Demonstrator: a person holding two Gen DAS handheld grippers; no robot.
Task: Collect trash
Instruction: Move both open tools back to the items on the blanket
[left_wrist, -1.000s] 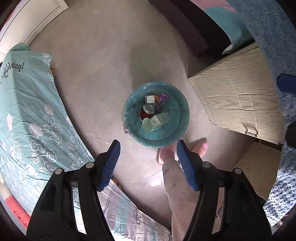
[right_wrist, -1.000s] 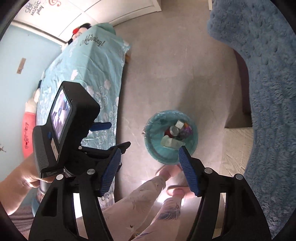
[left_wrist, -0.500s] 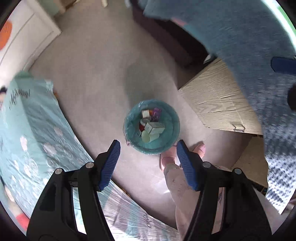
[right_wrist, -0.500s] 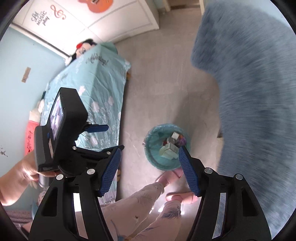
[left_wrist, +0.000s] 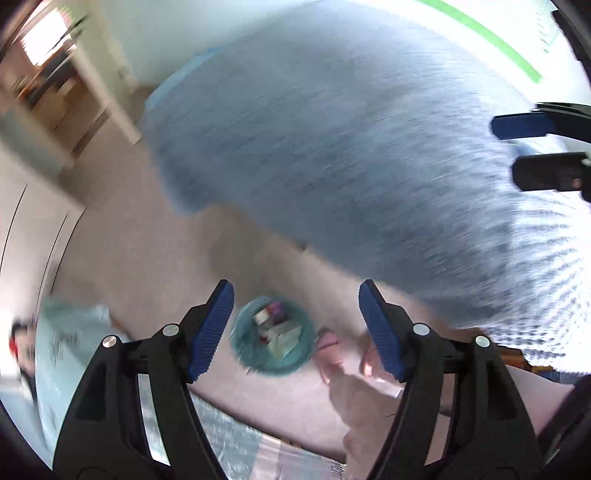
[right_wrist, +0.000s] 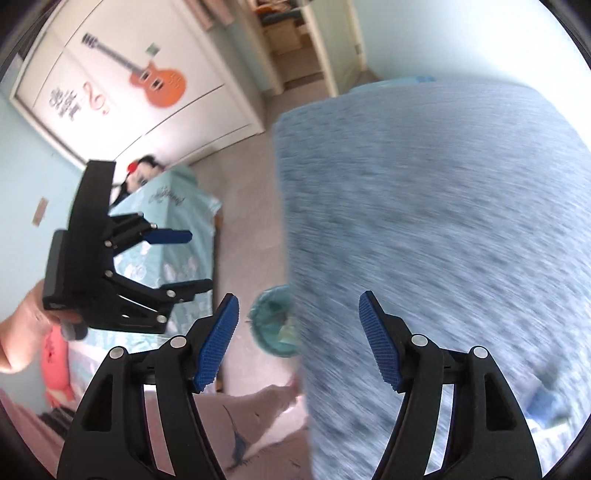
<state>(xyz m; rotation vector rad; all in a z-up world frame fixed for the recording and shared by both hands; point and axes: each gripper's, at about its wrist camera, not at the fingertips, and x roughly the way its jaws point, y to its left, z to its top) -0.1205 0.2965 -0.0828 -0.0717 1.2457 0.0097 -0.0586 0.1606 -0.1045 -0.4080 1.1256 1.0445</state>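
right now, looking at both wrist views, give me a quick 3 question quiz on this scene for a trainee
1. True or false: the left gripper is shut on a piece of trash.
2. Multiple choice: the teal trash bin stands on A) the blue fuzzy blanket, B) the floor, C) a shelf.
3. Fill the blank: in the right wrist view, the sticker on the white wardrobe shows an orange ____.

Key:
1. False. Its jaws stand wide apart with nothing between them, and so do those of the right gripper.
2. B
3. guitar
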